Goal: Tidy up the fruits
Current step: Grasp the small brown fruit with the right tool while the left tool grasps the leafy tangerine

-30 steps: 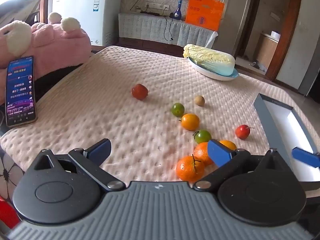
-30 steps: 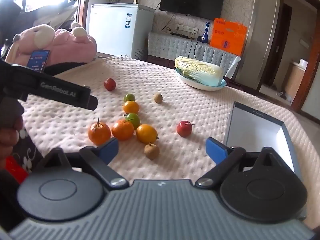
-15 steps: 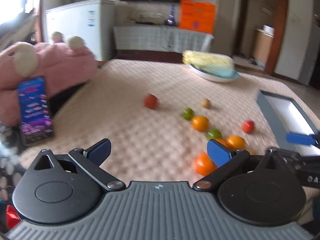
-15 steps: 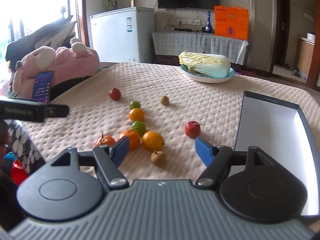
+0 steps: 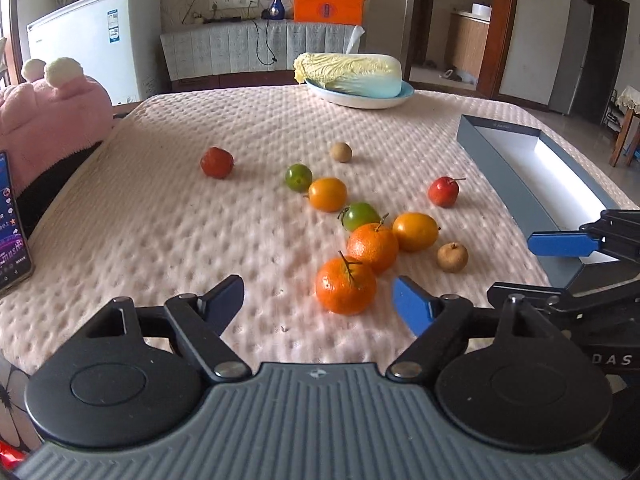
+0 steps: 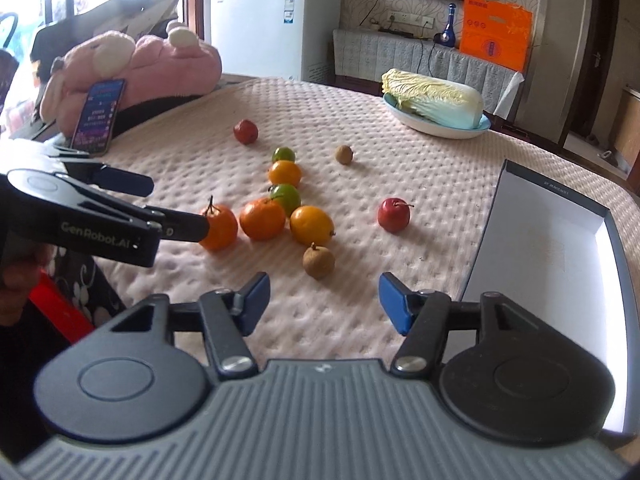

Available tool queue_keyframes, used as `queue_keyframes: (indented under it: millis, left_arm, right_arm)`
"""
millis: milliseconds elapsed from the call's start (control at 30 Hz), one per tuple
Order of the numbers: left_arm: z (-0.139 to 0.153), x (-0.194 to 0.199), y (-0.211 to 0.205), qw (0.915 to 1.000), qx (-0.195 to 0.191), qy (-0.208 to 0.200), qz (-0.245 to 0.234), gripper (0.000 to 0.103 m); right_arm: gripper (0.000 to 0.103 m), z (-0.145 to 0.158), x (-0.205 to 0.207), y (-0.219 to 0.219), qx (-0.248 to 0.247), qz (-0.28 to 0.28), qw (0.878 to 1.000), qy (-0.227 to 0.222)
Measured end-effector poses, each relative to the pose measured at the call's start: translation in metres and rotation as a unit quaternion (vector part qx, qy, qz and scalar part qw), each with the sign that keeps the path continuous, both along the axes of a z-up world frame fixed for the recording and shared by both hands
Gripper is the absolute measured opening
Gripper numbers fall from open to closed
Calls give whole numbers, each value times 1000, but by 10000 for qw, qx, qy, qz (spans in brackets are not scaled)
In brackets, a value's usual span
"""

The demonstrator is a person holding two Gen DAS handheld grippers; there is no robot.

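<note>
With your left gripper (image 5: pixel 318 300) and right gripper (image 6: pixel 322 300) both low over the near edge, jaws have just been narrowing but are still wide apart, nothing between the pads. Nearest your left one: stemmed orange (image 5: pixel 346 290), touching a second orange (image 5: pixel 373 246). Yellow-orange fruit (image 5: pixel 415 231) and green fruit (image 5: pixel 360 216) crowd just behind. Brown longan (image 6: pixel 318 261) sits loose in front of your right gripper. Red fruit (image 6: pixel 394 214) further right, apart from the cluster. Open grey box (image 6: pixel 548 240) at right, white inside, your right fingers near its wall. Far side: cabbage (image 5: pixel 348 73) on a blue plate (image 5: pixel 406 94). Phone (image 6: pixel 99 117) leans on a pink plush (image 6: pixel 160 66) at left. Quilted pink cover (image 5: pixel 160 220) under everything; white freezer (image 6: pixel 260 26) beyond.
</note>
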State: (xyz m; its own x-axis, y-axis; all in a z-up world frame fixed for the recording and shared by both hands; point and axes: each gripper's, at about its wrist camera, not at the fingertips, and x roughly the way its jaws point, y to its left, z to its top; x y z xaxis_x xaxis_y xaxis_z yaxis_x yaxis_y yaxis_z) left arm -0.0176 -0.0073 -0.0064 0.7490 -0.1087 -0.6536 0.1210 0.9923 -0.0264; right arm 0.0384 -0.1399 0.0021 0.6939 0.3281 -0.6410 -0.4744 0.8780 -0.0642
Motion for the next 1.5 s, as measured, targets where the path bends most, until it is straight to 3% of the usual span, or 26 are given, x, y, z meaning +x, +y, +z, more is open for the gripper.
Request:
queue_keyframes:
  millis: [200,367,433,700,933,1000,1200,1367,1500]
  left_arm:
    - [-2,5,3,9999,-60,19,132,85]
    - [-6,9,-3,9999,61,29,104,84]
    - [-8,11,-4,9999,72,73,91,73]
    - [-14,18,-7,9997,-55,194,-116,64]
    - [-15,18,-12,9984,-273,230,-441,64]
    - [-19,21,-14,9988,-115,276,-384,64]
    - [-24,31,-6,9989,-245,385,-101,64]
    - [-26,32,-9,9991,-137,361,-176,64]
    - [-26,31,-12,9991,-91,337,-252,56]
  right_arm:
    - [62,-6,12,4,-51,22,10000,47]
    - [49,-16,16,14,-202,69,9997,123]
    - [43,-18,15,15,-252,68,9996,142]
    - [41,-19,19,11,-153,-82,9998,108]
    - [40,-21,23,18,-108,32,9999,104]
    - [40,-24,24,21,-170,37,9998,113]
    - [40,-25,32,21,-110,-36,9999,116]
    - [40,-28,38,24,-108,-21,9998,139]
    - [28,-29,40,27,-80,33,9998,174]
